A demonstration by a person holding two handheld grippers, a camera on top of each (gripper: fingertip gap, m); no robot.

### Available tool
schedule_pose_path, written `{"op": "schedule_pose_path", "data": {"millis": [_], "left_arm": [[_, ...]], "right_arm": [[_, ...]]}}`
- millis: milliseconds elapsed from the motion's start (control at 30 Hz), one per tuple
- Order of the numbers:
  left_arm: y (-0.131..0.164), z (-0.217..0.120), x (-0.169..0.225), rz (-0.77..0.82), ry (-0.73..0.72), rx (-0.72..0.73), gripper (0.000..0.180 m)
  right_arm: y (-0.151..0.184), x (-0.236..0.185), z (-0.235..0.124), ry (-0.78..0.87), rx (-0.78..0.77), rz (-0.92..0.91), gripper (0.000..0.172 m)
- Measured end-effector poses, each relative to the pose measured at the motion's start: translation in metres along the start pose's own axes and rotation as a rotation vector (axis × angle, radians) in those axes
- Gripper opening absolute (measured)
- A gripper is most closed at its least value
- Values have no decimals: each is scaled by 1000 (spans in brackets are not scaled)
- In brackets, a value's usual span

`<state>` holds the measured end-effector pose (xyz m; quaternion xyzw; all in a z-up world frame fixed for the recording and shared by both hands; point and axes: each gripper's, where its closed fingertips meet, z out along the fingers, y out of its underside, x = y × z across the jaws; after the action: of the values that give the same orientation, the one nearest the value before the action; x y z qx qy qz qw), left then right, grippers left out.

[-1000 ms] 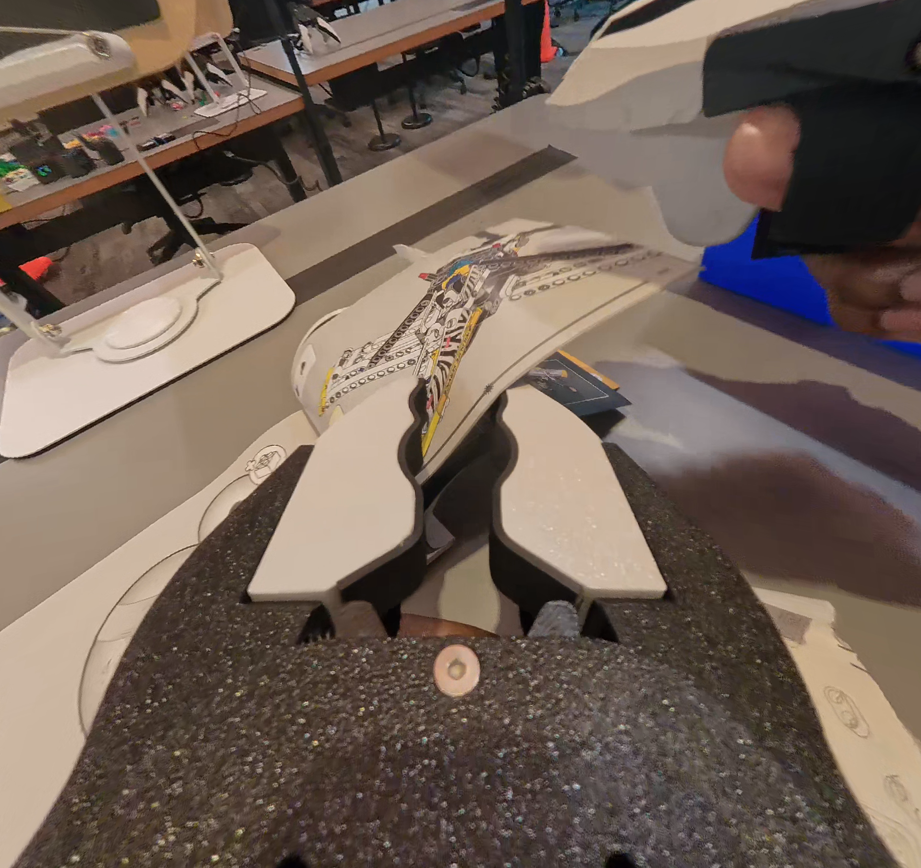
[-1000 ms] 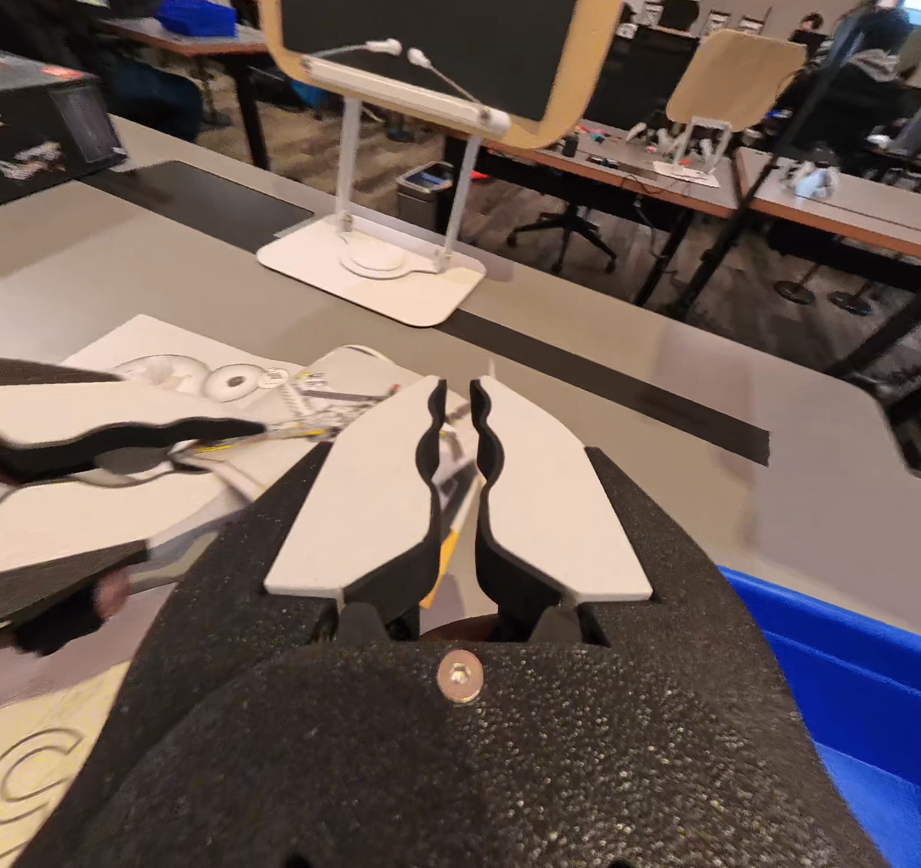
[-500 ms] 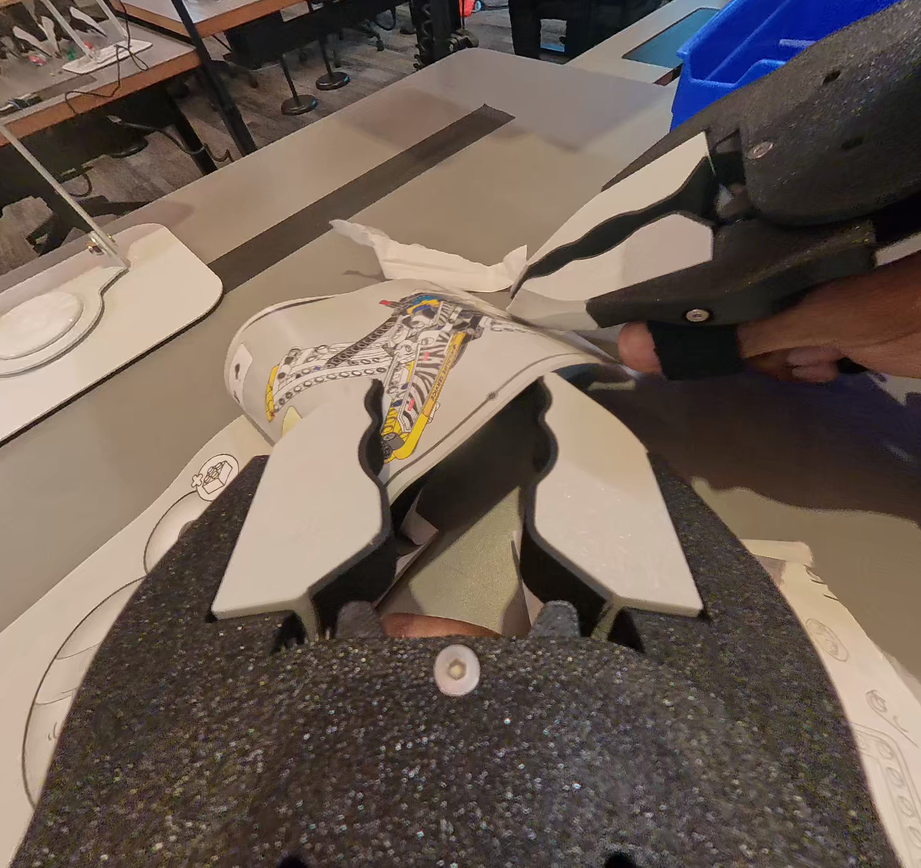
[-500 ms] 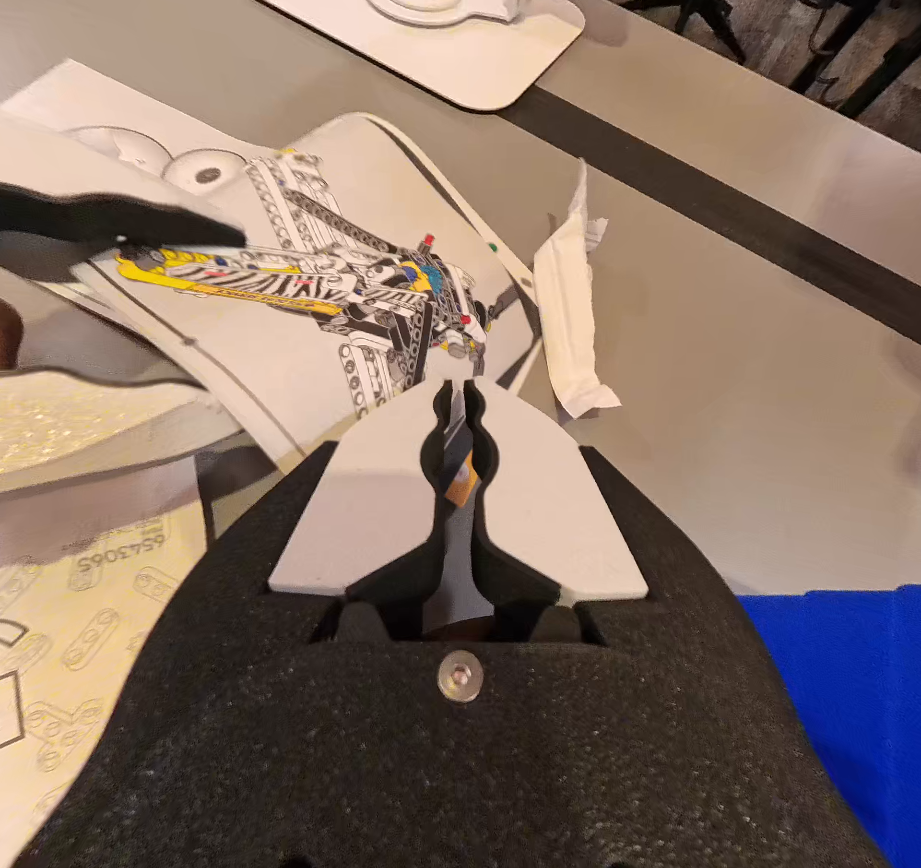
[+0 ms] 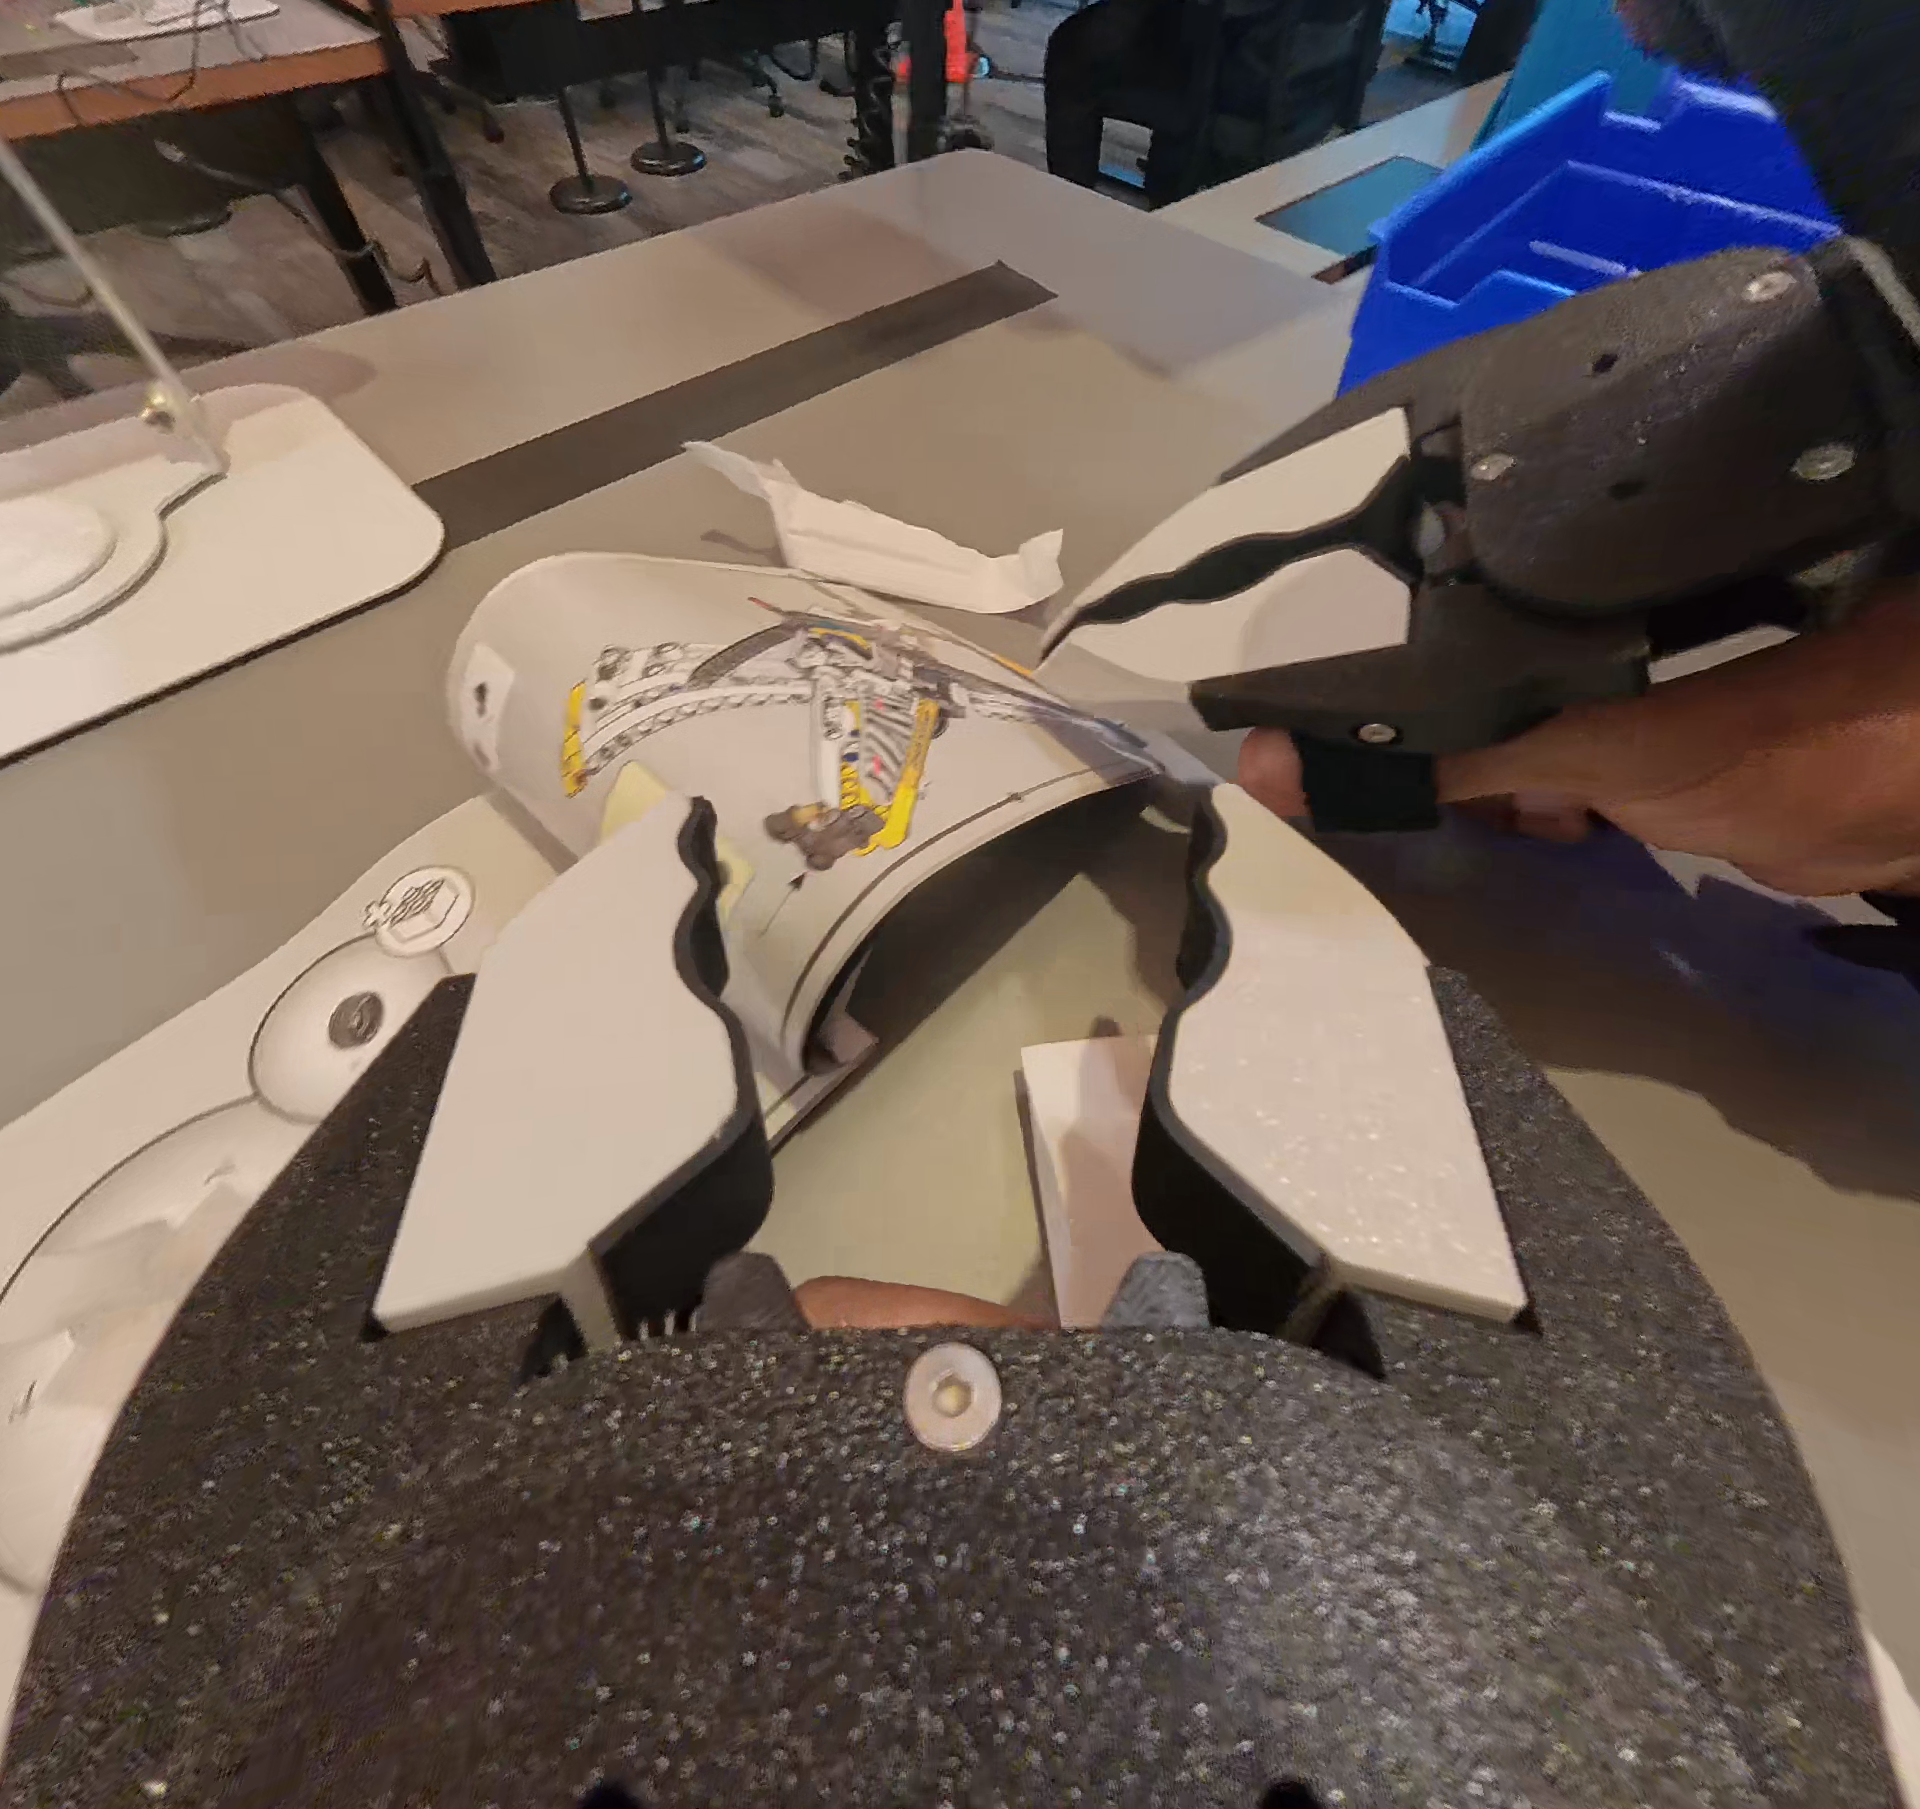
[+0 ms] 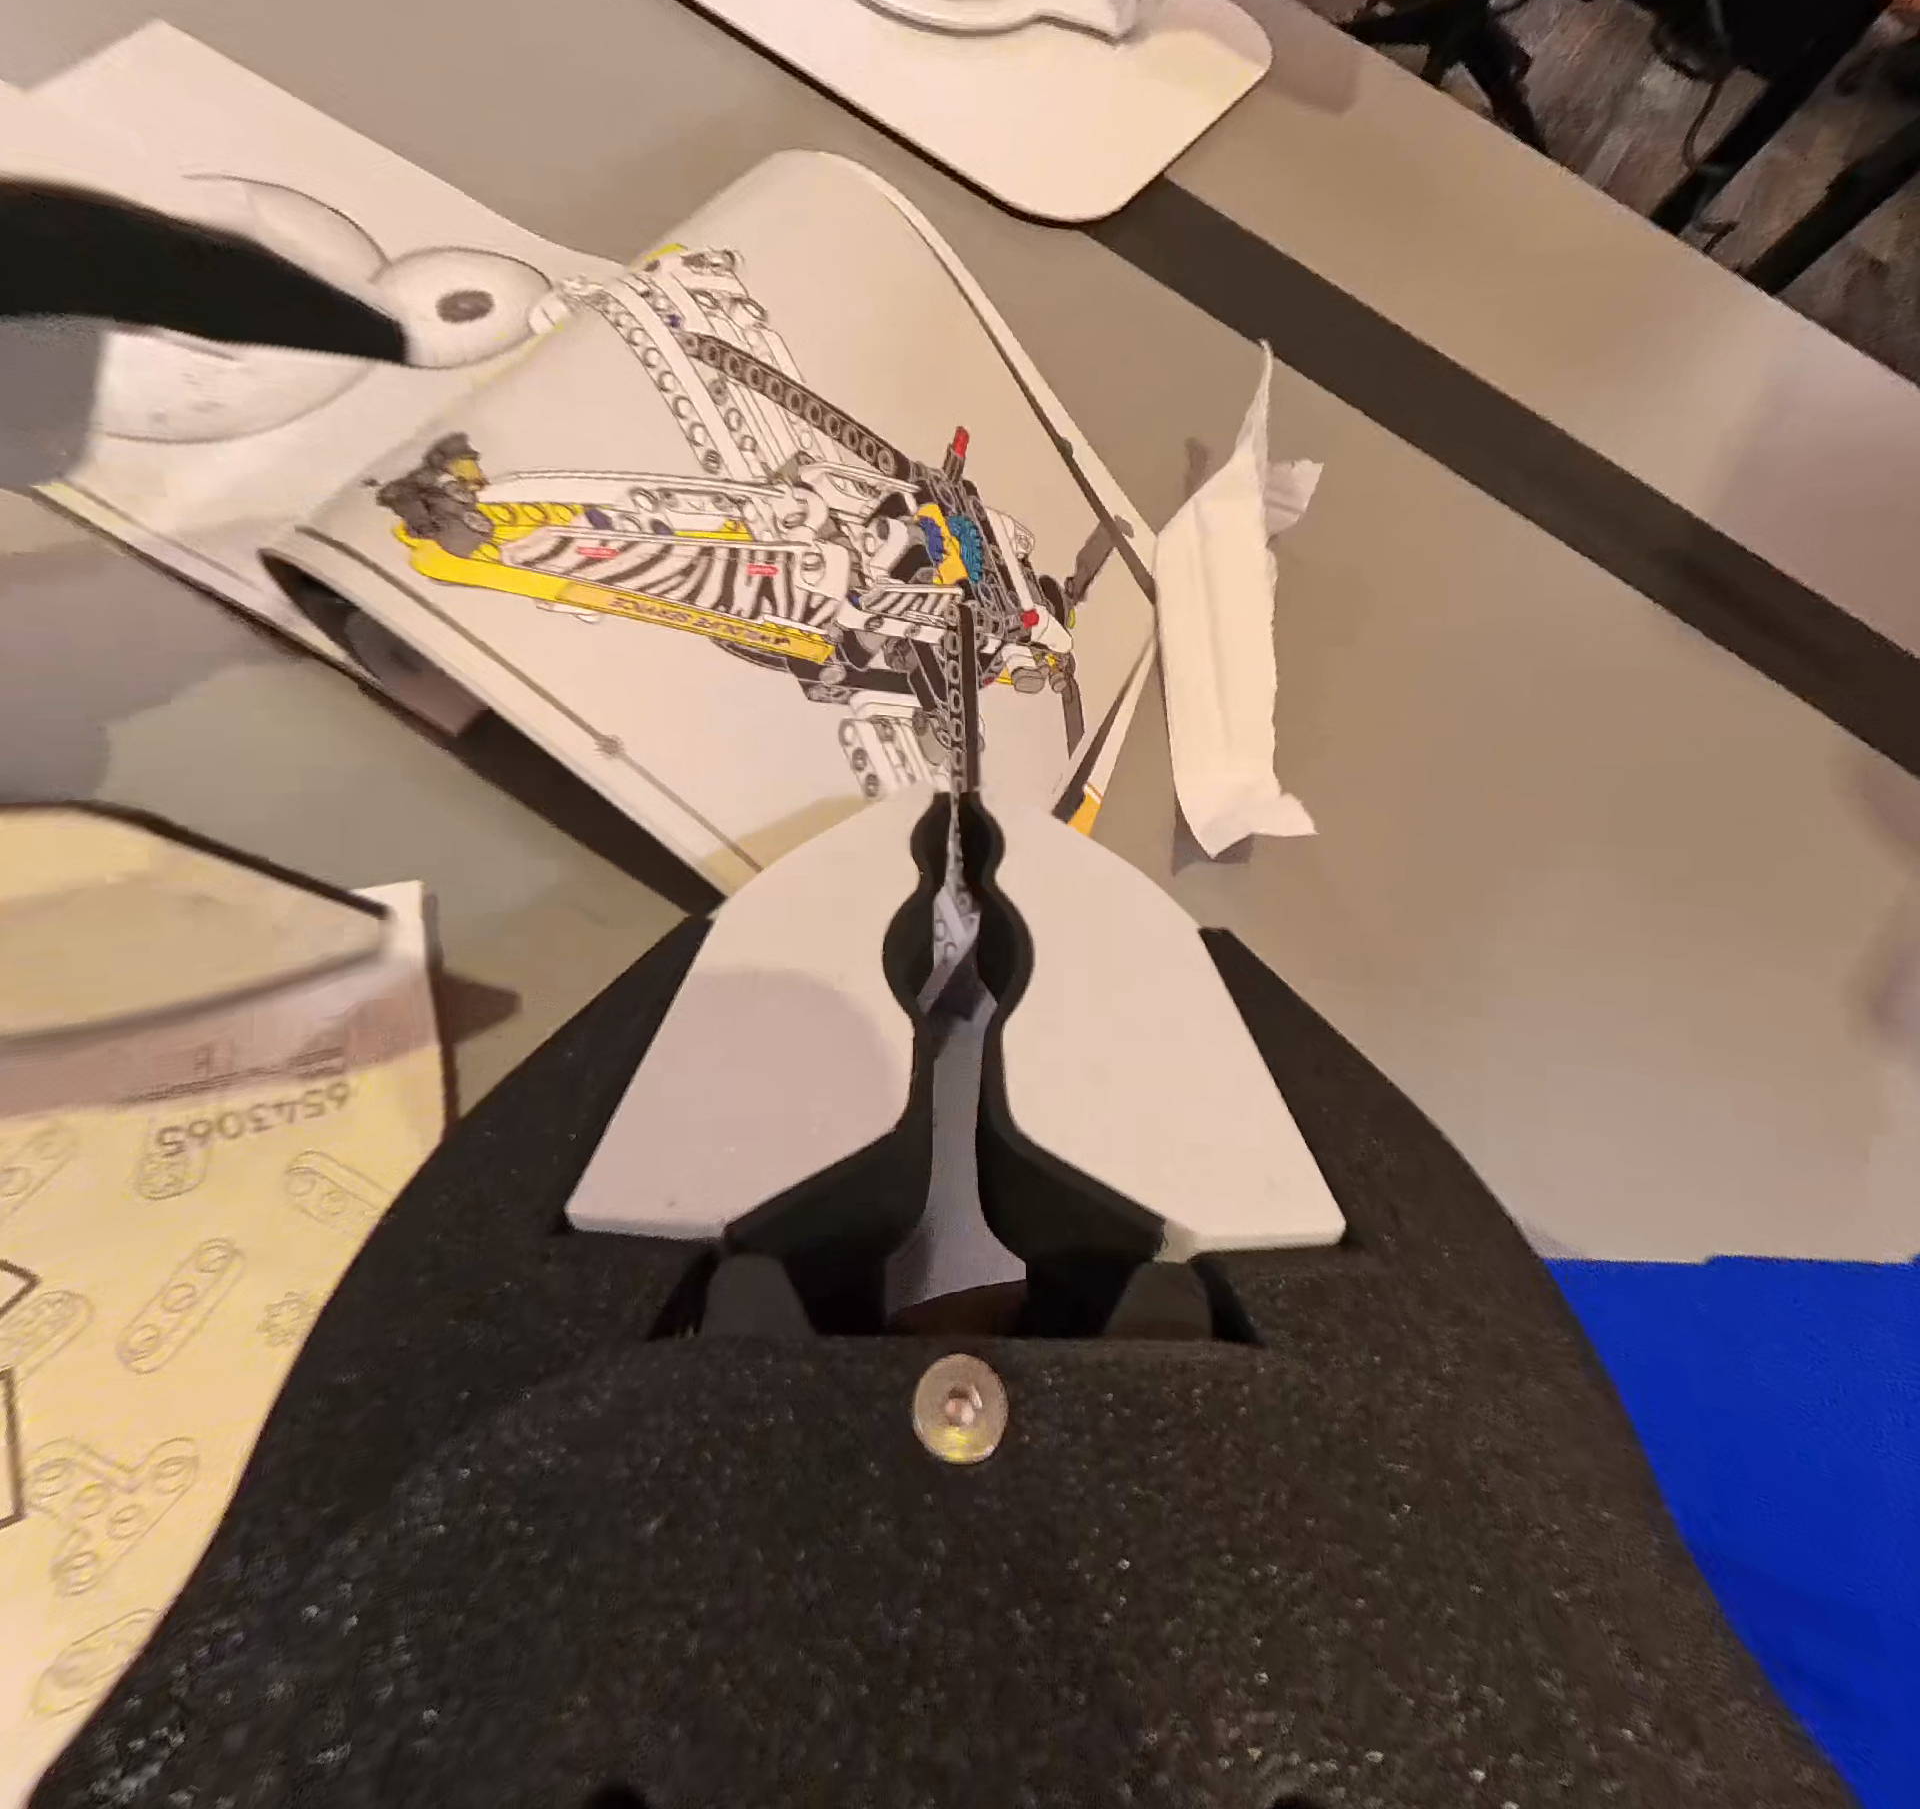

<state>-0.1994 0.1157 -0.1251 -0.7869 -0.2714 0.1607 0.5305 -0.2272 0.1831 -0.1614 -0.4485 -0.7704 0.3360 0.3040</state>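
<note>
An open instruction booklet lies on the grey table (image 5: 1039,388). One page (image 5: 727,720), printed with a yellow and striped toy model, arches up from it. My left gripper (image 5: 956,809) is open wide; the page curves between its fingers and neither pad presses on it. My right gripper (image 6: 961,809) is shut on the page's (image 6: 644,637) free edge, which runs between its pads. It also shows in the left wrist view (image 5: 1049,632), closed on that edge at the right. One blurred finger (image 6: 187,294) of the left gripper shows at the left of the right wrist view.
A torn white paper wrapper (image 5: 894,554) lies just beyond the booklet. A white stand base (image 5: 208,533) sits at the far left, a blue bin (image 5: 1558,221) at the right. A yellowish sheet with part outlines (image 6: 156,1292) lies under the left gripper. The gap from one gripper's tips to the other's is roughly 9 cm.
My left gripper has opened and let go of the page it pinched. My right gripper came down to the page's edge and shut on it.
</note>
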Motion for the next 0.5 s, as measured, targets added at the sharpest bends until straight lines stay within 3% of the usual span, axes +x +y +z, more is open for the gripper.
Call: {"op": "schedule_pose_path", "data": {"millis": [233, 500], "left_arm": [[13, -9, -29, -63, -112, -66, 87], [19, -13, -32, -57, -155, -80, 86]], "right_arm": [[12, 30, -2, 138, -50, 50, 2], [6, 53, 7, 177, -48, 161, 8]]}}
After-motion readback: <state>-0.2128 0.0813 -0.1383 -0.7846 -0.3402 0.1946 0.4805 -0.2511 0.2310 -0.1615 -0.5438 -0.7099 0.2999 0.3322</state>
